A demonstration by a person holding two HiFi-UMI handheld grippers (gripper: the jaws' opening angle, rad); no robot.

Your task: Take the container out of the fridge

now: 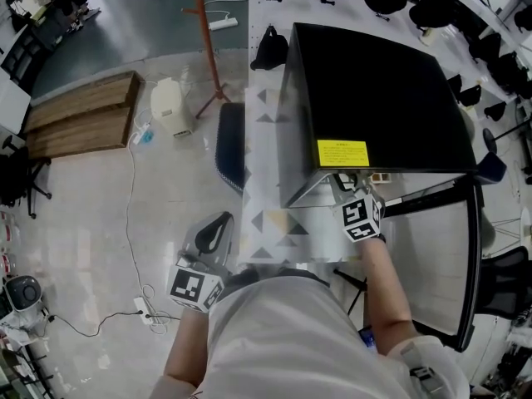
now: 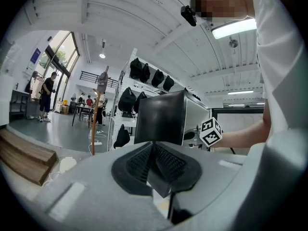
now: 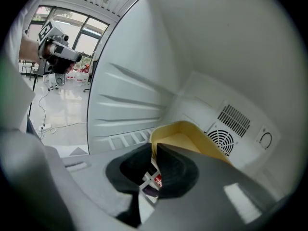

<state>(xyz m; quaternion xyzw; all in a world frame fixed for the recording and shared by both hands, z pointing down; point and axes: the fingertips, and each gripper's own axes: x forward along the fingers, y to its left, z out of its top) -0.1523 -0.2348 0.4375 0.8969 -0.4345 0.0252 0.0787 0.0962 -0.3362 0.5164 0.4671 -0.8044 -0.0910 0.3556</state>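
Observation:
A black mini fridge (image 1: 374, 98) stands on a table with a patterned cloth (image 1: 270, 198); its door (image 1: 440, 248) hangs open to the right. My right gripper (image 1: 347, 183) reaches into the fridge's opening. In the right gripper view a yellow open container (image 3: 185, 138) sits on the white fridge floor, and the right gripper (image 3: 153, 162) has its pads pressed on the container's near rim. My left gripper (image 1: 214, 233) hangs low at the left, away from the fridge, with its jaws shut on nothing (image 2: 154, 160). The fridge (image 2: 161, 117) also shows in the left gripper view.
A fan vent (image 3: 219, 141) sits in the fridge's back wall behind the container. On the floor at the left are a wooden bench (image 1: 79, 119), a white appliance (image 1: 170, 106), a red coat stand (image 1: 204, 32) and a cable with a power strip (image 1: 145, 310). A chair (image 1: 229, 144) stands by the table.

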